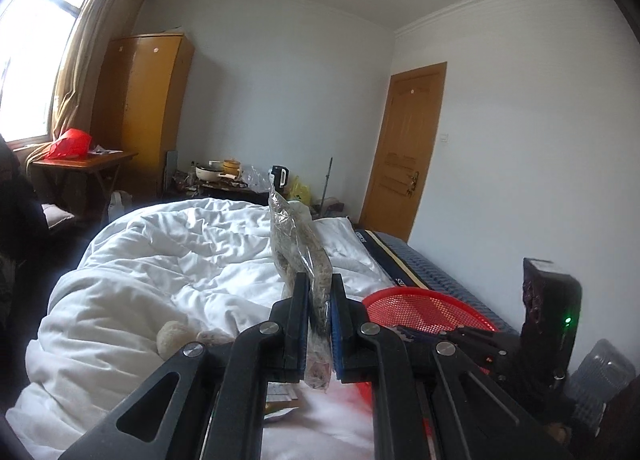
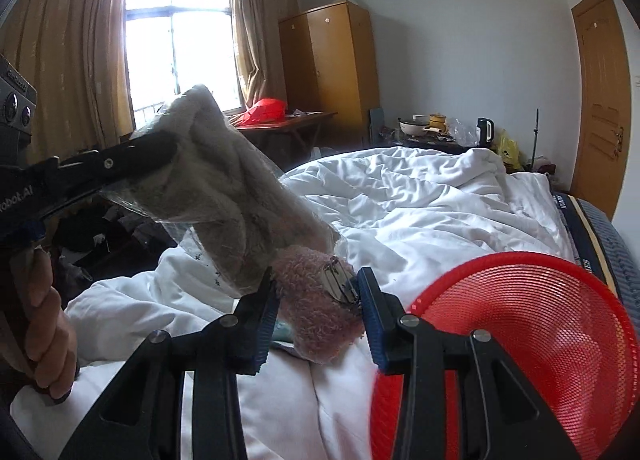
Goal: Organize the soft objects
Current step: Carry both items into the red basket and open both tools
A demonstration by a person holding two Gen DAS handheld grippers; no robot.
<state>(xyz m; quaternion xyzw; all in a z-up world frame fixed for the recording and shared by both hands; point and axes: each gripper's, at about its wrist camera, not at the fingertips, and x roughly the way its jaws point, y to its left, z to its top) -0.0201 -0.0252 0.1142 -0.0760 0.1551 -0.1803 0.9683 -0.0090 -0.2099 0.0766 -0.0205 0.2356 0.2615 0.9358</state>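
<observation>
My left gripper (image 1: 320, 292) is shut on a clear plastic bag of grey fluffy fabric (image 1: 298, 244) and holds it up above the bed. In the right wrist view that same bag (image 2: 224, 195) hangs from the left gripper (image 2: 160, 147) at upper left. My right gripper (image 2: 316, 284) is shut on a pink fuzzy item with a metal clip (image 2: 320, 312), just above the white duvet (image 2: 420, 211). A red mesh basket (image 2: 520, 340) sits on the bed to the right; it also shows in the left wrist view (image 1: 424, 308).
A cream plush ball (image 1: 170, 336) and small packets (image 1: 280, 400) lie on the duvet (image 1: 160, 268). A wardrobe (image 2: 332, 71), a wooden table (image 2: 288, 123) with a red bag, a cluttered low table (image 2: 440, 131) and a door (image 2: 600, 91) stand beyond the bed.
</observation>
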